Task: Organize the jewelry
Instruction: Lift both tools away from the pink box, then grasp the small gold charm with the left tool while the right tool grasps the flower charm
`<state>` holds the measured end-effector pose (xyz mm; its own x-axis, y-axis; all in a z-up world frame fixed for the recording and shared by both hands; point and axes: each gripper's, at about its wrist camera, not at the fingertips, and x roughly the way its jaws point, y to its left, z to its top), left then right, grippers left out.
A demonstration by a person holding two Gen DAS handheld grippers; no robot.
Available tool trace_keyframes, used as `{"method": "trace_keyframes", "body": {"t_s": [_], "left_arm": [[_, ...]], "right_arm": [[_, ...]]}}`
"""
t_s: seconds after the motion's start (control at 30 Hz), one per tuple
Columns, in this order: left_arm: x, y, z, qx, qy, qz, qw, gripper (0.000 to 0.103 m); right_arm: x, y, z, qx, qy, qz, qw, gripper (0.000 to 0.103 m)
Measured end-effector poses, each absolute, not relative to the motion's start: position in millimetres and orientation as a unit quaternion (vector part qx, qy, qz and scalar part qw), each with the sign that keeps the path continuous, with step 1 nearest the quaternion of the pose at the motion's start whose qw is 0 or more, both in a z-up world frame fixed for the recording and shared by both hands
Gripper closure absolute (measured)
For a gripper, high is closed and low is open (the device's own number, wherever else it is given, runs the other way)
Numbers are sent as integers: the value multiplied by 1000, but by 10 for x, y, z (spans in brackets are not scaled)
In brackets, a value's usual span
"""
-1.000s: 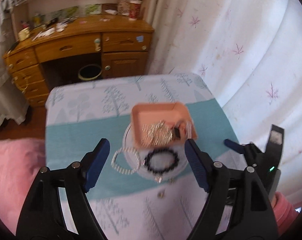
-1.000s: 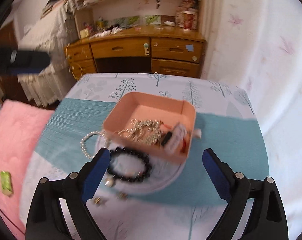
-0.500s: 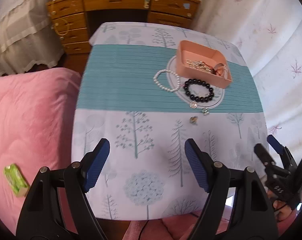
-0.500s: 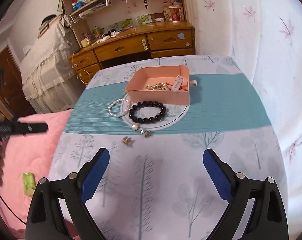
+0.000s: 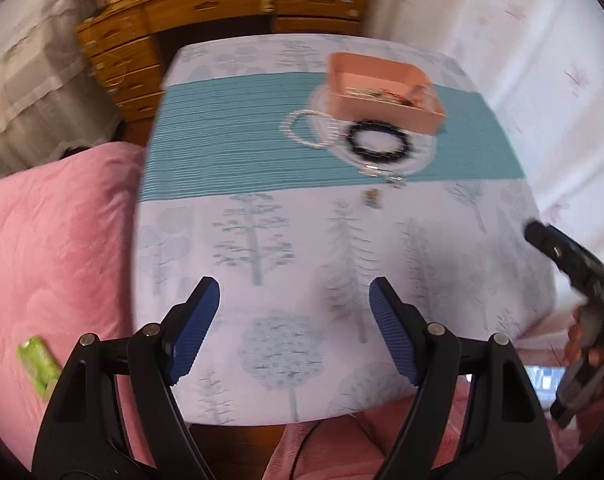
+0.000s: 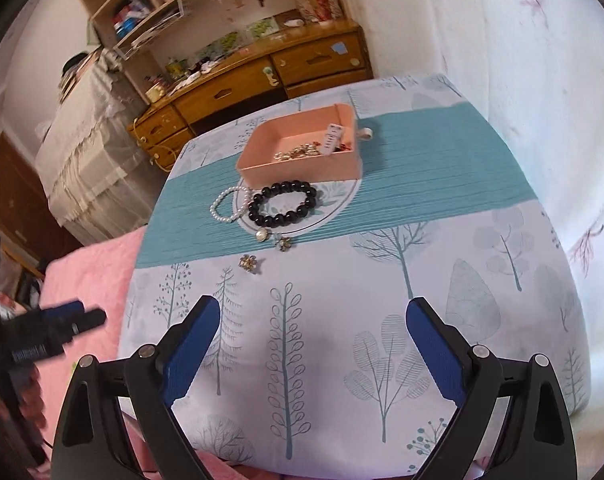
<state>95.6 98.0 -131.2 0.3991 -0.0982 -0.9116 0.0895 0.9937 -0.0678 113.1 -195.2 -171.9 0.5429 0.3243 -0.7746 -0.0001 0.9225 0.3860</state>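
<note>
A pink tray (image 6: 343, 168) (image 5: 385, 110) holding a gold chain and small pieces stands at the far end of the table. In front of it lie a black bead bracelet (image 6: 282, 204) (image 5: 379, 142) and a white pearl bracelet (image 6: 229, 204) (image 5: 302, 130). Three small brooch-like pieces (image 6: 249, 261) lie nearer, by the teal band's edge. My left gripper (image 5: 294, 330) hangs open over the table's near edge with nothing between its fingers. My right gripper (image 6: 307, 346) is open and empty too, well short of the jewelry.
The table (image 6: 501, 320) wears a white tree-print cloth with a teal band. A pink quilt (image 5: 54, 248) with a green packet (image 5: 38, 362) lies to the left. A wooden desk (image 6: 262, 80) and shelves stand behind. White curtains (image 6: 521, 40) hang at the right.
Both grippers have drawn back from right above the tray to the table's near edge, so the jewelry now lies far ahead. The jaws stayed open; nothing was picked up.
</note>
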Motion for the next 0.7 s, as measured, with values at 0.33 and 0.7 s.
{"method": "trace_keyframes", "body": {"t_s": [0.33,0.7], "left_arm": [[1323,288,-1517,-12,560,-86,824,28],[1790,173,-1990,-68,567,-19,821,28]], "right_arm": [[1520,-2095,-1884,116,525,162,828,28],[1862,-1634,-2030,-161,367,325,857,47]]}}
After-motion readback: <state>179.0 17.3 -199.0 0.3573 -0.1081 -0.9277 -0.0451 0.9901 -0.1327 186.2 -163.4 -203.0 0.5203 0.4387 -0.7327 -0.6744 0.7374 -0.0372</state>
